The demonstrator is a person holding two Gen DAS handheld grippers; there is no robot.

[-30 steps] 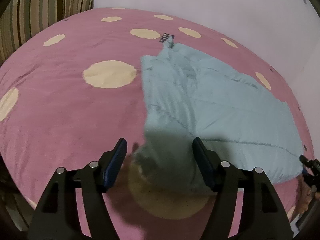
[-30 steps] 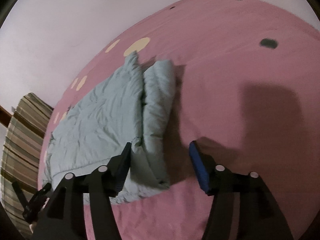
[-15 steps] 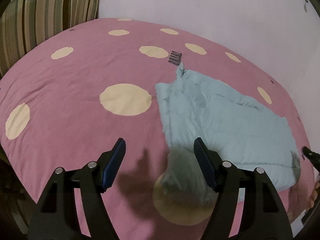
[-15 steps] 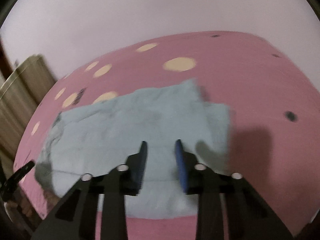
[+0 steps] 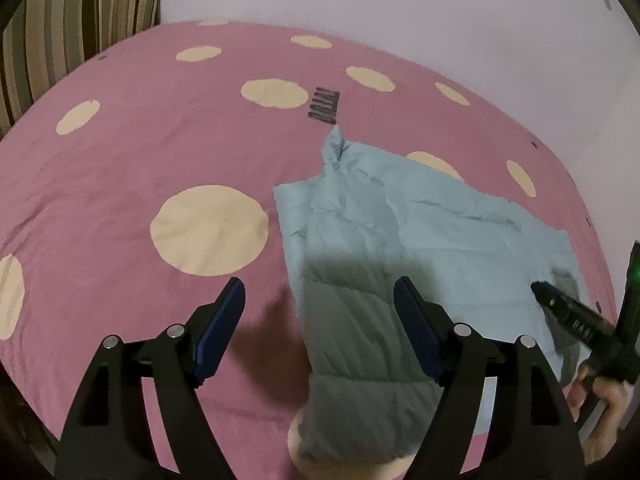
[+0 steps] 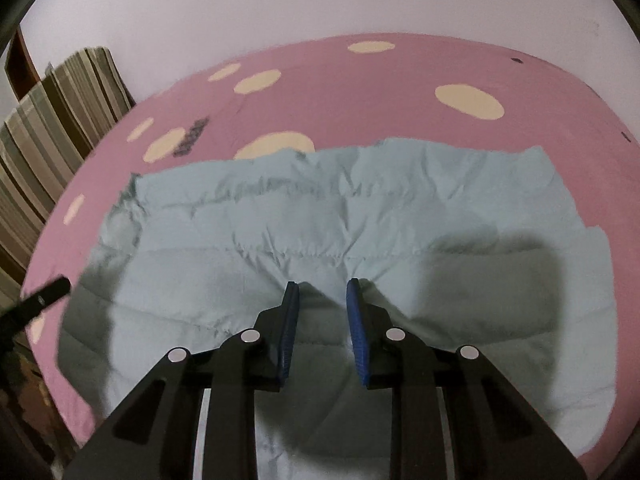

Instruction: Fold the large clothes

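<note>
A pale blue quilted jacket [image 5: 400, 232] lies flat on the pink dotted bedcover [image 5: 140, 168]. My left gripper [image 5: 318, 296] hovers over its near left corner. Its jaws are opening, with nothing pressed between them, and its shadow falls on the cloth. In the right wrist view the jacket [image 6: 360, 208] spreads wide across the frame. Above its near middle hangs my right gripper [image 6: 322, 284], whose jaws stand narrowly apart with no fabric pinched in the gap. A black finger of the right gripper [image 5: 572, 320] and the hand [image 5: 600, 404] holding it show at the left view's right edge.
Striped cushions [image 5: 80, 20] stand at the bed's far left end, and the same striped cushions [image 6: 52, 128] show at the left in the right view. A pale wall runs behind the bed. A small dark patch [image 5: 324, 105] marks the cover beyond the jacket. Bare bedcover lies to the jacket's left.
The left gripper drew back and up off the jacket's corner, and its jaws widened a little. The right gripper swung from the jacket's end round to its long side, rolled, and narrowed its jaws.
</note>
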